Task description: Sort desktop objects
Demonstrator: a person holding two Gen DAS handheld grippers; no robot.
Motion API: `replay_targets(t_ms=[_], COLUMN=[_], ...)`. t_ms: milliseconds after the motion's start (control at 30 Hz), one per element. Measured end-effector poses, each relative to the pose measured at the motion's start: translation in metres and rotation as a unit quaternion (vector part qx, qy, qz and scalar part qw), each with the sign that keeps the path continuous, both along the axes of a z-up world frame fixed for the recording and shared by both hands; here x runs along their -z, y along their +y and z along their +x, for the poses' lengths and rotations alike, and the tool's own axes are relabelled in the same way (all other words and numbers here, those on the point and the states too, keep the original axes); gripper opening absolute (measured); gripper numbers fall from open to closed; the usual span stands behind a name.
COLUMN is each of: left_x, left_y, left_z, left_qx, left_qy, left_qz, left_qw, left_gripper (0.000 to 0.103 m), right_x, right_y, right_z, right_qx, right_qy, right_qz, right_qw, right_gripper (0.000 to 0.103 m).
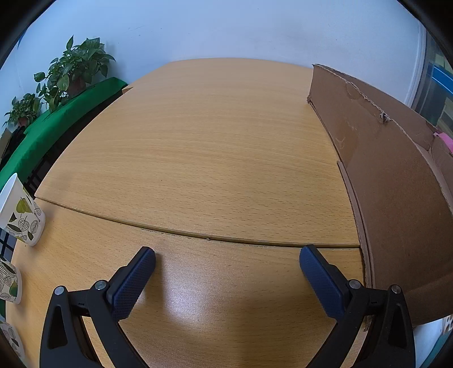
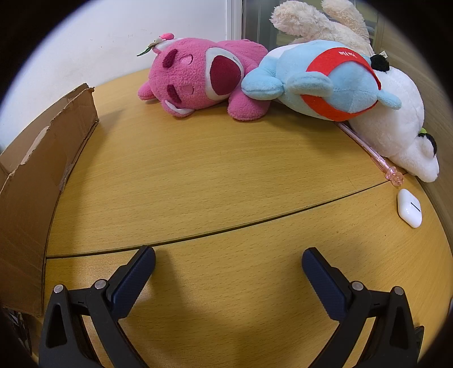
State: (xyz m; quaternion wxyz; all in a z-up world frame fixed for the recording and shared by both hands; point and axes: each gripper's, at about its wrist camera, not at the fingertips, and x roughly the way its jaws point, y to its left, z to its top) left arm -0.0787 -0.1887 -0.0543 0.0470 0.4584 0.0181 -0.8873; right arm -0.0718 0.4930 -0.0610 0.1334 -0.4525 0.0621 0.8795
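Observation:
In the right wrist view, a pink plush bear point(image 2: 203, 79), a blue plush with red bands point(image 2: 322, 85), a white plush point(image 2: 396, 127) and a cream plush point(image 2: 320, 22) lie piled at the far right of the wooden table point(image 2: 212, 175). A pink pen point(image 2: 371, 153) and a white earbud case point(image 2: 409, 208) lie beside them. My right gripper point(image 2: 228, 263) is open and empty, well short of the toys. My left gripper point(image 1: 226, 261) is open and empty over bare table point(image 1: 198, 155). A cardboard box point(image 1: 382, 184) stands to its right and also shows in the right wrist view point(image 2: 36, 184).
Leaf-patterned paper cups point(image 1: 21, 212) stand at the left table edge. Potted plants point(image 1: 70, 73) sit on a green surface beyond the table. A white wall runs behind.

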Motion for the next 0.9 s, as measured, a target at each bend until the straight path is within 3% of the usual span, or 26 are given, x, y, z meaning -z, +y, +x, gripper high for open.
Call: replay_targets(t_ms=[733, 900], left_x=[0.0, 0.0], left_y=[0.0, -0.001], left_z=[-0.003, 0.001], left_qx=[-0.003, 0.007], left_qy=[0.0, -0.005], left_qz=[0.0, 0.001], left_qw=[1.0, 1.0], left_gripper=[0.103, 0.103], right_x=[-0.003, -0.007], right_y=[-0.003, -0.024], right_z=[0.001, 0.028], right_qx=[0.007, -0.007], right_qy=[-0.001, -0.014], right_qz=[0.0, -0.014], right_qw=[1.0, 1.0], right_gripper=[0.103, 0.103])
